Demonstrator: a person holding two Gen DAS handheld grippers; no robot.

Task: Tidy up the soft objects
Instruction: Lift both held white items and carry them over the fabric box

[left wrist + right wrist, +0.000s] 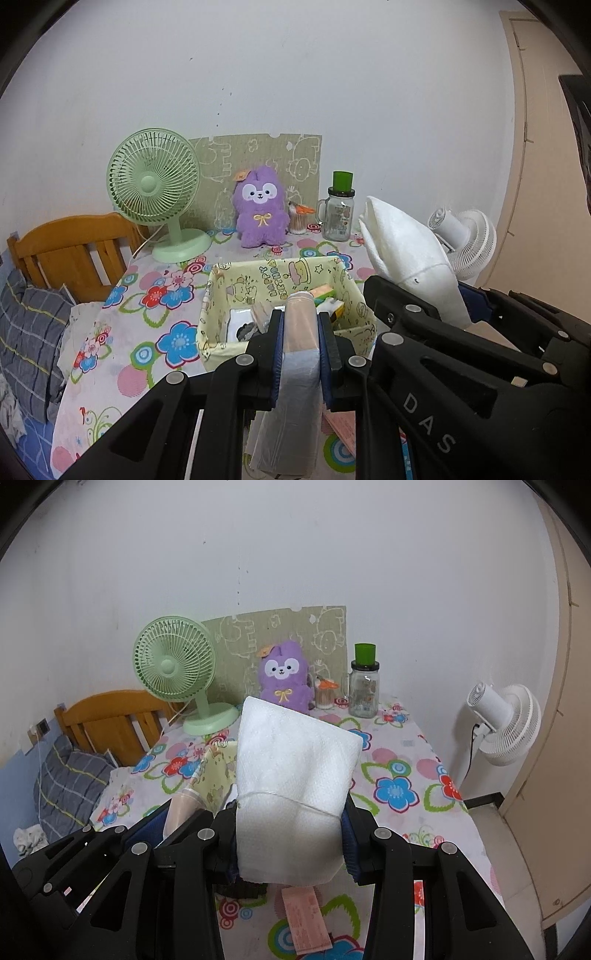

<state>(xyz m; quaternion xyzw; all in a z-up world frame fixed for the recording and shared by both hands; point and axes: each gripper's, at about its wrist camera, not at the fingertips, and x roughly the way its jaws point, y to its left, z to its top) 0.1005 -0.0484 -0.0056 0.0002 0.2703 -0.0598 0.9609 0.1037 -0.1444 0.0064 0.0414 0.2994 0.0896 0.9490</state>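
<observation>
My left gripper (301, 319) is shut on a thin soft packet (300, 369), beige at the top and grey-white plastic below, held edge-on above the near rim of a yellow cartoon-print fabric box (275, 275). The box holds several small items. My right gripper (290, 814) is shut on a white folded tissue pack (295, 753) tied with a thin string, raised over the table. In the left wrist view that white pack (400, 243) stands right of the box. A purple plush toy (260, 210) sits at the back against the wall.
A green desk fan (155, 188), a cotton swab tub (298, 221) and a glass jar with a green lid (338, 218) line the back of the floral table (399, 775). A pink paper slip (304, 923) lies near the front. A white fan (506, 723) stands right, a wooden headboard (74, 247) left.
</observation>
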